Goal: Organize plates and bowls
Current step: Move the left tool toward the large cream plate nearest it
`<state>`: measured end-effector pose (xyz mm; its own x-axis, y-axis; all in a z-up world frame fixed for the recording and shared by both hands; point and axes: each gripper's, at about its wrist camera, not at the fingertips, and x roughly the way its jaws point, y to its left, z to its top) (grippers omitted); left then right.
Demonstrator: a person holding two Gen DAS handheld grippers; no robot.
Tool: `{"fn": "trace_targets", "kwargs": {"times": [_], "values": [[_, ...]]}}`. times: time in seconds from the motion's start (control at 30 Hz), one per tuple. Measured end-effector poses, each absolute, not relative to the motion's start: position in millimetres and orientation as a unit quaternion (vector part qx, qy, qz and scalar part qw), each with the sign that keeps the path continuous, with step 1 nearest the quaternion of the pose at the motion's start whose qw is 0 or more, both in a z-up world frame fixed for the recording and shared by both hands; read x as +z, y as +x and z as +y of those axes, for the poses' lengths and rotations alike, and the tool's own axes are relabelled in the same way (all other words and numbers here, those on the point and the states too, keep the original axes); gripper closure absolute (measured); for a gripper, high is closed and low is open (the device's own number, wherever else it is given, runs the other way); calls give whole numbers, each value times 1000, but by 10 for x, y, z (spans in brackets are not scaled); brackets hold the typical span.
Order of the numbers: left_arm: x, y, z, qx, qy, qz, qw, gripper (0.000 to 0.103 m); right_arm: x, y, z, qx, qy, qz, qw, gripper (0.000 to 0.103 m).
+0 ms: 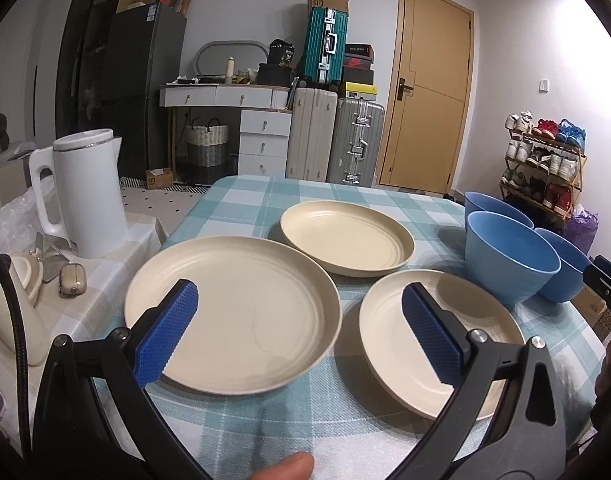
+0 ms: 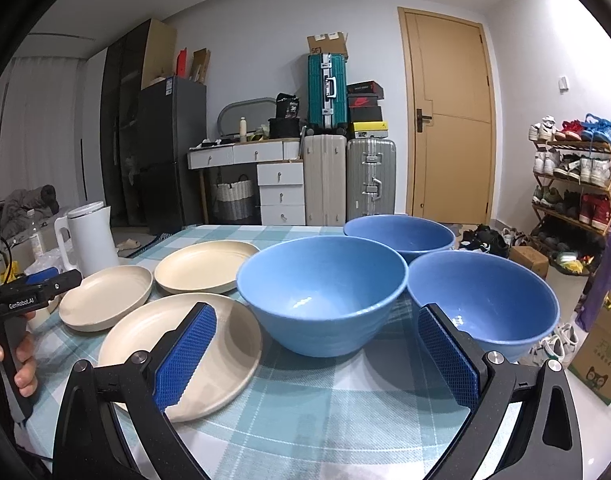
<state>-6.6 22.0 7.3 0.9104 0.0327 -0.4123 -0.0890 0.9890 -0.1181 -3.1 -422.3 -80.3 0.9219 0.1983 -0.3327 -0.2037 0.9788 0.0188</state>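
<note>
Wide-open, holding nothing, the left gripper (image 1: 299,312) hovers between two cream plates (image 1: 233,320), a third at twelve o'clock. Right gripper (image 2: 317,334), equally wide, faces three blue bowls (image 2: 321,292). Best pinch a rim squarely, then stack like on like.

Both views are evenly lit by soft indoor light from overhead, a little cool in tone. The desk (image 1: 245,196) carries only faint, short shadows under the plates (image 1: 233,312) and bowls (image 2: 321,292). A small glint sits inside the nearest bowl in the right wrist view. Fisheye distortion bends the door (image 1: 429,92) and walls outward, and a black vignette fills the corners, heaviest at 10 and 2 o'clock. The middle is sharp; the fingertip (image 1: 285,466) at 6 o'clock in the left wrist view is blurred.
</note>
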Motion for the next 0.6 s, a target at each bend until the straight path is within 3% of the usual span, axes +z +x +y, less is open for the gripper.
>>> {"fn": "trace_targets", "kwargs": {"times": [0.6], "values": [[339,-32,696,47,-94,240,965,1,-362,92,-3495,190,-8,211,959,0]]}}
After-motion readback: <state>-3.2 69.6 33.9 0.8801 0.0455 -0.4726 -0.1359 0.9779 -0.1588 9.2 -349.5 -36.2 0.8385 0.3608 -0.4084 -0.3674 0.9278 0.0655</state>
